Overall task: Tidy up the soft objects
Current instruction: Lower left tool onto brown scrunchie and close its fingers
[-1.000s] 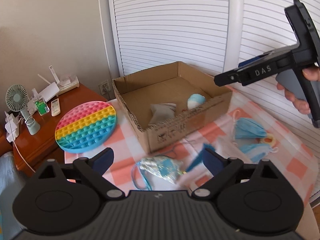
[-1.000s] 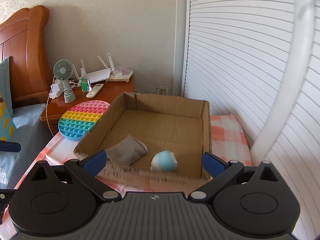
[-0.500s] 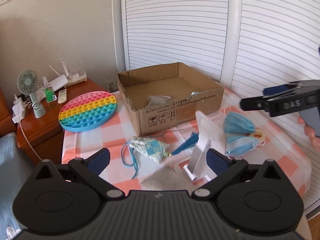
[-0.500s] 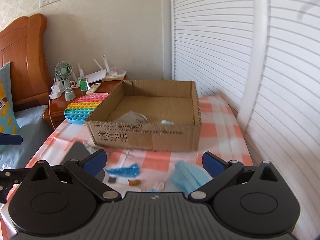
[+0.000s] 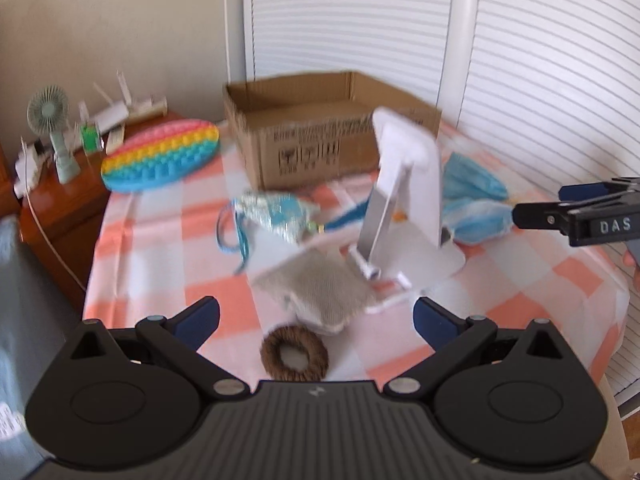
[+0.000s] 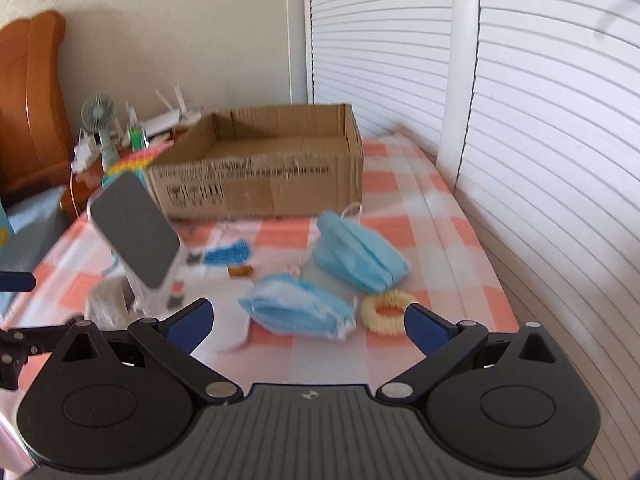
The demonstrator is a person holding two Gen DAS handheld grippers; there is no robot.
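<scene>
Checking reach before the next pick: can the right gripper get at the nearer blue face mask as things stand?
Probably yes. The right gripper is open and empty, the nearer mask lies just ahead between its fingers, and nothing covers it; the yellow scrunchie sits beside it.

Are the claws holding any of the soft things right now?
No. The left claw and the right claw are both open and empty, above the table.

tablecloth (image 6: 404,196) orange-white check | masks (image 6: 356,252) blue | scrunchie (image 5: 294,354) brown

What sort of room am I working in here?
Most likely a bedroom: a carved wooden headboard stands left, beside a wooden nightstand holding a small green desk fan, and white louvred closet doors line the right.
</scene>
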